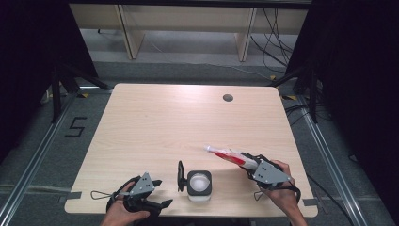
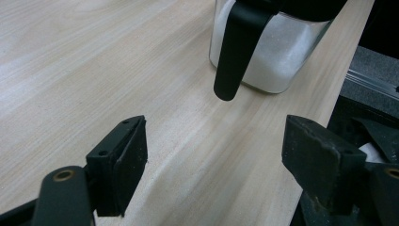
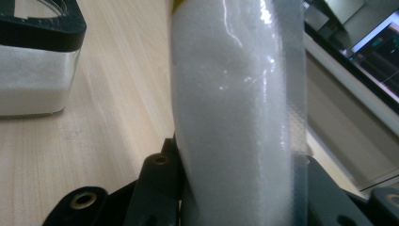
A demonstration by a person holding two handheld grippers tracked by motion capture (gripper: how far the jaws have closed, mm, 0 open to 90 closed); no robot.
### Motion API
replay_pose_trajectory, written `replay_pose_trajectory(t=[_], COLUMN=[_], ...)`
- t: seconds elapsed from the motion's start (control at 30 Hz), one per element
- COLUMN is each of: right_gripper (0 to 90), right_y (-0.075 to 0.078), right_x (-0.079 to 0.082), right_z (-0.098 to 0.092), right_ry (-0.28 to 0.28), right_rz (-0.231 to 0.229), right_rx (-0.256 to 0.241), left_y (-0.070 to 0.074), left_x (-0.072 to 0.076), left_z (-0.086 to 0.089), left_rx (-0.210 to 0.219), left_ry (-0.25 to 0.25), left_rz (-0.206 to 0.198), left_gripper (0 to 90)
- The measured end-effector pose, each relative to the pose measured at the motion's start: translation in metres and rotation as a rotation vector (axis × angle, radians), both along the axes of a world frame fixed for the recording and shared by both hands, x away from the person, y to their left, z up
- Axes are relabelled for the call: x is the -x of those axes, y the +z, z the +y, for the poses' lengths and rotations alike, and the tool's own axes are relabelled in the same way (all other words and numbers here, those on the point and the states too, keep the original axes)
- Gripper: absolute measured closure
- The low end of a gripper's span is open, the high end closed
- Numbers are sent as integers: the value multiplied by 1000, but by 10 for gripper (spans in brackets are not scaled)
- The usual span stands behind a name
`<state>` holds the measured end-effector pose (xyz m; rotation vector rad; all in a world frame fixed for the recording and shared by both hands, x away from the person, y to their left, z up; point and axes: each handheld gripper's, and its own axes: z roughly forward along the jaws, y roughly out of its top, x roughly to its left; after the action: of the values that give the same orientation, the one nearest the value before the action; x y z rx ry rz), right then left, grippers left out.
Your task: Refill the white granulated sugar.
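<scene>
A square clear jar of white grains, with a black rim, stands near the table's front edge, its black lid flipped up at its left. My right gripper is shut on a red and white pouch that points left, above the table right of the jar. In the right gripper view the pouch of white grains fills the gap between the jaws, and the jar is at the left. My left gripper is open and empty, left of the jar. Its view shows the jar and hanging lid ahead.
The wooden table has a round cable hole at its far right. Tripod legs stand on the floor to either side, with cables at the back right. A "5" mark is on the floor at the left.
</scene>
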<state>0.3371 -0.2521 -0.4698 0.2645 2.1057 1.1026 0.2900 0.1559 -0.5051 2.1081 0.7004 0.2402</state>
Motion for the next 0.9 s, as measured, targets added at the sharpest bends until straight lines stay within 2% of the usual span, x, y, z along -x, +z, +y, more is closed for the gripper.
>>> replay_pose_trajectory(t=[0.1, 0.2, 0.27, 0.3, 0.37, 0.4, 0.43, 0.47, 0.5, 0.53, 0.57, 0.6, 0.67, 0.73, 0.87, 0.9], right_gripper=[694, 694, 695, 694, 695, 694, 694, 695, 694, 695, 695, 695, 697, 699, 701, 702], right_y=[-6, -7, -8, -7, -7, -7, -7, -7, -7, -7, -8, -8, -7, -7, -6, -6], right_x=[-4, -6, -7, -8, -9, -8, -9, -9, -9, -10, -9, -8, -7, -6, -3, -1], right_z=[1, 1, -1, -2, -6, -7, -9, -10, -13, -14, -16, -17, -19, -22, -27, -27], right_ry=[4, -1, -16, -15, -26, -35, -46, -52, -54, -54, -68, -74, -80, -87, -97, -106], right_rz=[25, 27, 42, 48, 56, 70, 82, 84, 95, 83, 108, 114, 118, 120, 118, 144], right_rx=[-6, -15, -39, -49, -74, -88, -107, -121, -128, -127, -133, -134, -141, -144, -157, -164], left_y=[0, 0, 1, 1, 1, 0, 1, 0, 1, 1, 2, 1, 1, 2, 2, 1], left_x=[0, 0, 1, 0, 1, 2, 1, 2, 1, 0, 0, 1, 1, 0, 0, 1], left_z=[0, 0, 0, 1, 1, -1, 0, -1, 1, 2, 2, 1, 0, 2, 2, 1], left_rx=[1, 2, 7, -12, -1, 26, 11, 25, 2, -8, -12, 9, 18, -13, -12, 7], left_ry=[-3, -2, 8, -5, 4, 14, 10, 12, 6, 2, 1, 8, 11, 1, 1, 6], left_rz=[-6, -7, -3, -13, -7, 1, -3, 1, -7, -7, -7, -5, -1, -7, -7, -1], left_gripper=[225, 226, 226, 226, 226, 226, 226, 226, 226, 226, 226, 226, 226, 226, 226, 226])
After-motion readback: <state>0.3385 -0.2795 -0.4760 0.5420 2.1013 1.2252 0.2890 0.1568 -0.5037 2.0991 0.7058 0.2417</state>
